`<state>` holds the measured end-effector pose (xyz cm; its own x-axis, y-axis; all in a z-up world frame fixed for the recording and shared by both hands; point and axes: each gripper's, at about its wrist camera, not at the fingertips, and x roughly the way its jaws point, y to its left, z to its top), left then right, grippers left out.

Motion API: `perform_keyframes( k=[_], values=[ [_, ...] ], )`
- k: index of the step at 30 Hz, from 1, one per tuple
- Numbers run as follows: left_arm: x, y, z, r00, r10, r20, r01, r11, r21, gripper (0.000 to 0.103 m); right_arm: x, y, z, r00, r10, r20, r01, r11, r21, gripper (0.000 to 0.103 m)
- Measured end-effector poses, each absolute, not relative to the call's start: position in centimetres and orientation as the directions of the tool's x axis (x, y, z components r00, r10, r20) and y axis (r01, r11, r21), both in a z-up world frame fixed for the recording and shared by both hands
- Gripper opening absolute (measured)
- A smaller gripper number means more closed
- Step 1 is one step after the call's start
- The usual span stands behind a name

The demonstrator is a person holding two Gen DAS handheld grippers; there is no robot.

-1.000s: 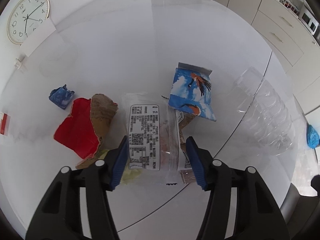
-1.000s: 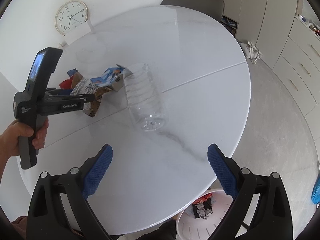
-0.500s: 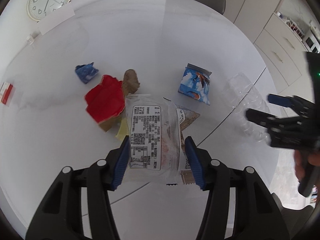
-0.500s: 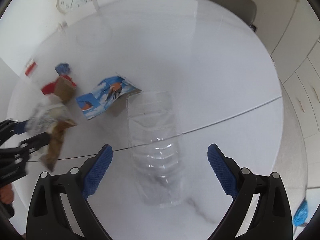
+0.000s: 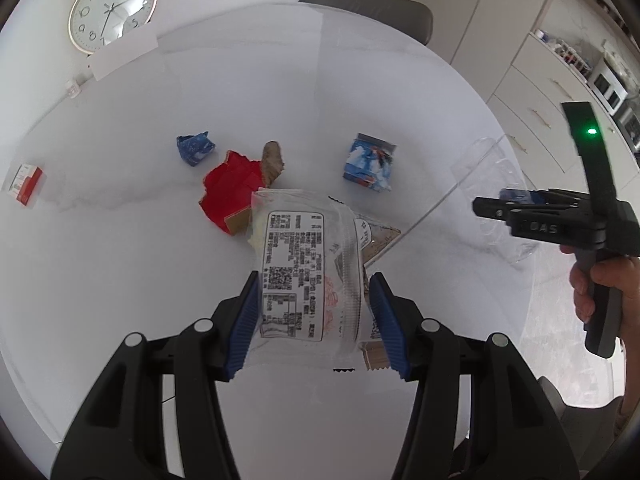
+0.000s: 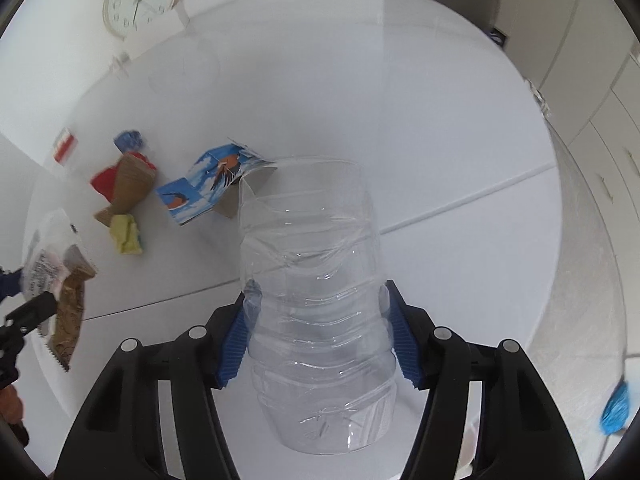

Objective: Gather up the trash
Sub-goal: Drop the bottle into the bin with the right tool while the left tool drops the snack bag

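The left tongs [image 5: 312,320] are closed on a clear plastic wrapper [image 5: 308,276] with a printed label, held above the white tabletop [image 5: 120,260]; a brown wrapper [image 6: 70,312] is pinched along with it. The right tongs [image 6: 318,336] clamp the ribbed sides of a clear plastic bottle [image 6: 316,300], its base toward the camera. Lying on the tabletop farther off are a red torn carton [image 5: 230,194], a blue crumpled wrapper [image 5: 195,148], a blue bird-print box [image 5: 370,162] and a yellow crumpled scrap [image 6: 127,235]. A wall clock [image 5: 112,4] hangs at far left.
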<state>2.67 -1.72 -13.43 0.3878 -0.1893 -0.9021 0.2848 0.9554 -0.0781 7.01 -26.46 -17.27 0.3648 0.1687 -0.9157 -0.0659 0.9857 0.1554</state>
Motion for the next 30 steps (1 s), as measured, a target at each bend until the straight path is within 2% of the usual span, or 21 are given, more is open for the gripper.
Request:
perform_keyframes(
  k=[5, 11, 18, 25, 26, 28, 30],
  values=[
    [0.5, -4.4, -12.1, 0.372, -0.249, -0.894, 0.354, 0.929, -0.112, 0.053, -0.2, -31.7, -14.2, 0.436, 0.218, -0.873, 0.039, 0.965, 0.26, 0.062],
    [-2.6, -9.6, -11.7, 0.337, -0.309, -0.889, 0.462, 0.877, -0.13, 0.053, -10.0, -37.6, -14.8, 0.428, 0.12, -0.896, 0.196, 0.955, 0.222, 0.062],
    [-6.6, -17.3, -13.2, 0.247, -0.349, -0.904, 0.604, 0.785, -0.138, 0.053, -17.0, -42.6, -22.7, 0.303, 0.131, -0.944, 0.334, 0.913, 0.234, 0.062],
    [-10.5, -23.6, -14.7, 0.185, -0.351, -0.918, 0.703, 0.7, -0.126, 0.053, -17.3, -42.5, -32.7, 0.183, 0.217, -0.959, 0.348, 0.898, 0.27, 0.064],
    [-10.9, -24.4, -14.9, 0.18, -0.35, -0.919, 0.713, 0.69, -0.123, 0.053, -17.1, -42.4, -34.0, 0.158, 0.229, -0.96, 0.345, 0.899, 0.271, 0.065],
    [-11.8, -25.9, -15.5, 0.169, -0.344, -0.924, 0.735, 0.668, -0.114, 0.053, -16.7, -42.3, -35.8, 0.12, 0.243, -0.963, 0.346, 0.899, 0.27, 0.082],
    [-12.7, -27.3, -16.2, 0.161, -0.334, -0.929, 0.755, 0.647, -0.102, 0.053, -16.6, -42.5, -36.8, 0.096, 0.243, -0.965, 0.349, 0.9, 0.262, 0.082]
  ],
)
